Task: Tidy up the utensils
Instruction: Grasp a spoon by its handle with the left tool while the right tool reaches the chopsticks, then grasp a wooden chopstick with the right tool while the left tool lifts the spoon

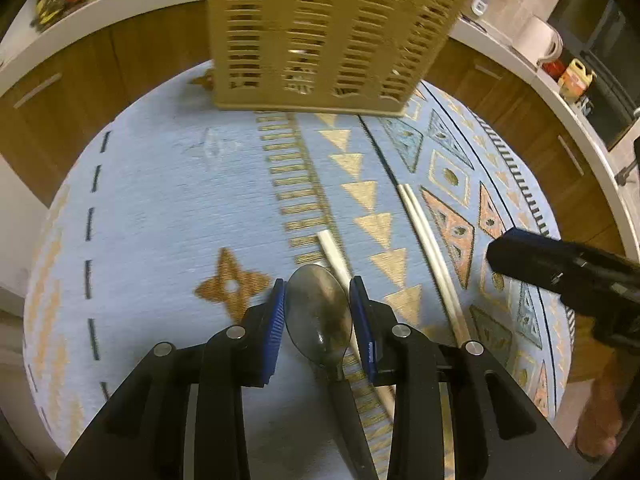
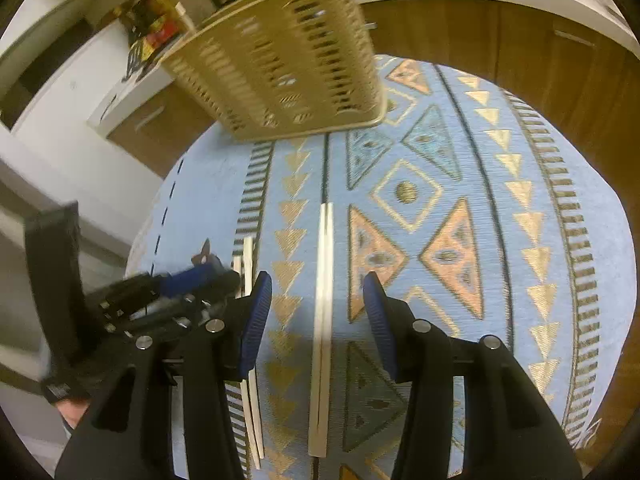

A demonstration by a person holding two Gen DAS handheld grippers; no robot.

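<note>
Left hand-held gripper (image 1: 318, 312) held low, pointing toward the slotted basket (image 1: 328, 36), fingers pinching the metal spoon (image 1: 320, 316) by its bowl. Right hand-held gripper (image 2: 318, 316) hovers level, fingers spread either side of a chopstick pair (image 2: 323, 320). Second chopstick pair (image 2: 250, 320) lies just left of it, on the patterned tabletop (image 2: 520, 280) below the basket.

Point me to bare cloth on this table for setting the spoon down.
Free: the plain blue stretch between the dashed line and the gold stripe band, short of the basket. Crowded: by the left gripper around the spoon, chopsticks lie alongside.
</note>
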